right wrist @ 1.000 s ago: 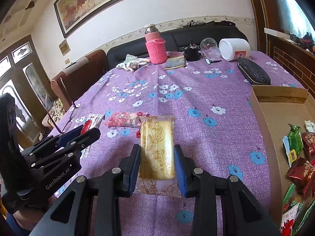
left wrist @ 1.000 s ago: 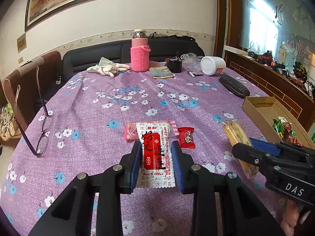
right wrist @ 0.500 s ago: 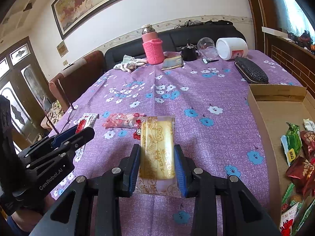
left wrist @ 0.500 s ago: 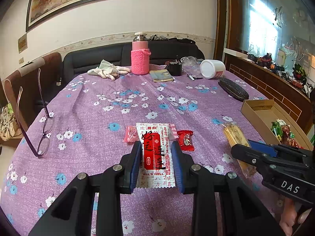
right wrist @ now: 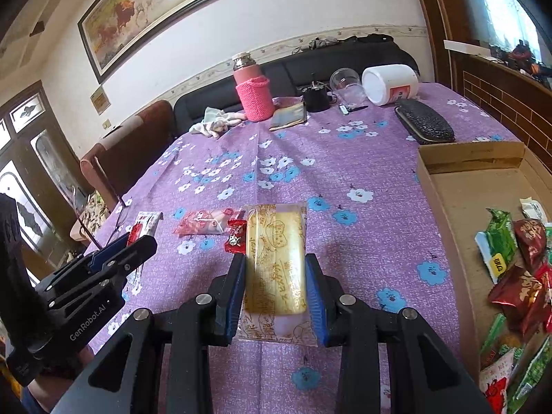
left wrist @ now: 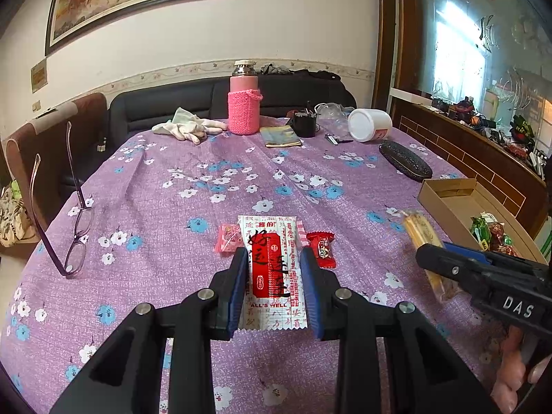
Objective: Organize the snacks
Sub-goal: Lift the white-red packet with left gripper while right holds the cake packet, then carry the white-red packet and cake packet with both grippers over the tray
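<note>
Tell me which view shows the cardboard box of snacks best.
The right wrist view: the cardboard box fills the right side, with its near wall, bare floor and a pile of green and red snack packets inside. The left wrist view shows the box smaller at the right edge, partly hidden behind the right tool.

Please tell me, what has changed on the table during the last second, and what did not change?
Both tools rose slightly. The left tool stays shut on the red-and-white packet, and the right tool stays shut on the yellow biscuit pack. Nothing was taken or released. The pink packet, small red candy and cardboard box stayed in place.
</note>
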Available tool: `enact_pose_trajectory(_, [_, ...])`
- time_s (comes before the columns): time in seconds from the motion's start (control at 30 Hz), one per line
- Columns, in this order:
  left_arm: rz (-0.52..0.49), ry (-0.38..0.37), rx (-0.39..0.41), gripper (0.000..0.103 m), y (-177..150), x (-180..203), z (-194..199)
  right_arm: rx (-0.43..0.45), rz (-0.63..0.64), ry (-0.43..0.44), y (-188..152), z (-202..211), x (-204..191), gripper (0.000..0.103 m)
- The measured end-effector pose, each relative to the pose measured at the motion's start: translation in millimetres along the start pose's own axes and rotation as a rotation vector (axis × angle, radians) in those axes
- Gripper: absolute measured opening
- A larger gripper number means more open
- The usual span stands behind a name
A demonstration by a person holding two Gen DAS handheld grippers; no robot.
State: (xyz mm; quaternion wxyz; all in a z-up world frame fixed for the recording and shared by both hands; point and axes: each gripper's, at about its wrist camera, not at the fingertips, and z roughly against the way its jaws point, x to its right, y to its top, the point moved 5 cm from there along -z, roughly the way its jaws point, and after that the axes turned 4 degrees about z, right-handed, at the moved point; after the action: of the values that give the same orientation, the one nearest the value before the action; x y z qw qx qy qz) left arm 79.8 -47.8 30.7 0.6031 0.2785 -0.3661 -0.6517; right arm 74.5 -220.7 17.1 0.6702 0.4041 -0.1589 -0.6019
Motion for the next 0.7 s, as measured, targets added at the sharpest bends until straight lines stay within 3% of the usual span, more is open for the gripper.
enact_pose_trajectory(0.4, [-0.02, -0.021, 0.006, 0.03, -3, 8, 2, 0.061, -0.091, -0.065, -7, 45, 39, 0.036])
enact_pose_trajectory(0.7, [0.073, -0.081, -0.009, 0.03, 0, -3, 5, 0.112, -0.157, -0.128, -21, 93, 78, 0.036])
